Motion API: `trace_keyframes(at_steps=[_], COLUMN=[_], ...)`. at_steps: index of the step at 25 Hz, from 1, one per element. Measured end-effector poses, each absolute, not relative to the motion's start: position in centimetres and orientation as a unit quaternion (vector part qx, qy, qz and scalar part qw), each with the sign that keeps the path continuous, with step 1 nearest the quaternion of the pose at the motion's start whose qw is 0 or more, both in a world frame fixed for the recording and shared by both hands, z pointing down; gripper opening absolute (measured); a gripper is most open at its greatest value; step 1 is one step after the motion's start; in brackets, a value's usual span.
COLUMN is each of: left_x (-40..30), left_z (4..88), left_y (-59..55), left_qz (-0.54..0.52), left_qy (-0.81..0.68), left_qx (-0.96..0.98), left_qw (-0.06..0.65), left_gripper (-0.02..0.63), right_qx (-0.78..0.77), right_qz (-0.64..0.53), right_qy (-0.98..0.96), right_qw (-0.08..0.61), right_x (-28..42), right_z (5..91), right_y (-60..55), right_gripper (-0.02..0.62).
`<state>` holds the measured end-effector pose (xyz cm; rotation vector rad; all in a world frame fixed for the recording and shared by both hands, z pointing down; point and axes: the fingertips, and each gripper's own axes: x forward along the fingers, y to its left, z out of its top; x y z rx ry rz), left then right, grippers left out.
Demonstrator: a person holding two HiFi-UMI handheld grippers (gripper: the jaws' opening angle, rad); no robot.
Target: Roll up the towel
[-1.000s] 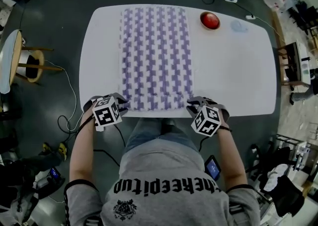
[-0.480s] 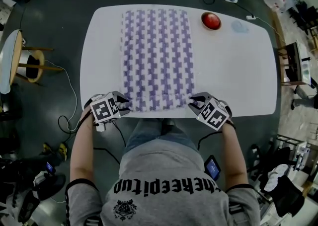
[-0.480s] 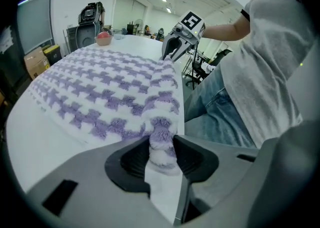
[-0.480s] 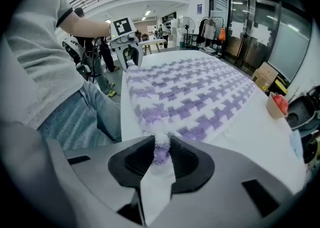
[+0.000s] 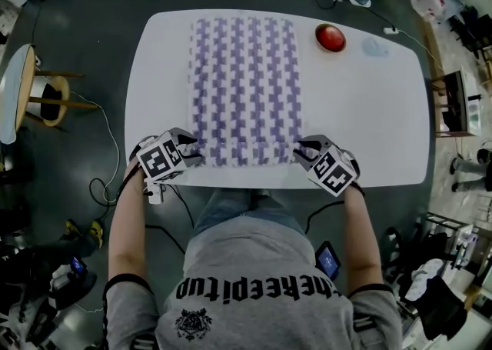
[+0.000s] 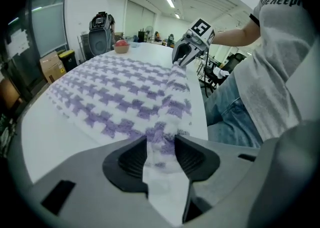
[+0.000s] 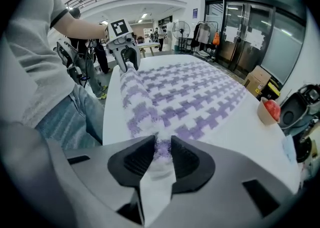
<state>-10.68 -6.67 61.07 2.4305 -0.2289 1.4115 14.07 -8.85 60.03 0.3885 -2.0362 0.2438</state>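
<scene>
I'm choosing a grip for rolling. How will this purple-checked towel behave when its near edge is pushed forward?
Probably floppy: the towel lies flat on the table and its near edge bunches into a soft fold. Likely light and grippy, given the fluffy pile, so it should curl rather than slide.

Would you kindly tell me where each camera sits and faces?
Head view: on the person's head, facing steeply down at towel and table; forearms, left gripper, right gripper show.
Left gripper view: on the left gripper, facing along the towel's near edge toward the right gripper; jaws, just opening, straddle towel.
Right gripper view: mirrored, facing the left gripper; jaws likewise opening around towel.
All share the towel.
</scene>
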Motion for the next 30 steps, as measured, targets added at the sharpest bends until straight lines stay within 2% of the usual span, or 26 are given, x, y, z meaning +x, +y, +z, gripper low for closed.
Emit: trace_keyframes(at_steps=[15,22,27,30], left_x=[-11.6,-12.2,-9.8,-8.4], left_z=[61.4,57.8,55.1,57.6], left_y=[-11.6,-14.5,-11.2,-7.7], left_qz=[0.495,0.480,0.472,0.508], left_qy=[-0.144,-0.178,-0.122,-0.086], left_qx=[0.848,0.857,0.873,0.857], left_qw=[0.120,0.063,0.013,0.010], left_gripper=[0.160,0.160,0.163,0.202], right_qx=[0.211,0.212,0.220,0.227], right_qz=[0.056,0.054,0.056,0.055], right_qy=[-0.826,-0.821,-0.821,-0.822], right_qw=[0.520,0.528,0.525,0.519], right_x=[13.5,13.0,12.2,12.5], right_z=[60.6,60.5,60.5,60.1], right_y=[-14.7,-16.7,-17.4,-16.9], right_gripper=[0.080,0.080,0.080,0.080])
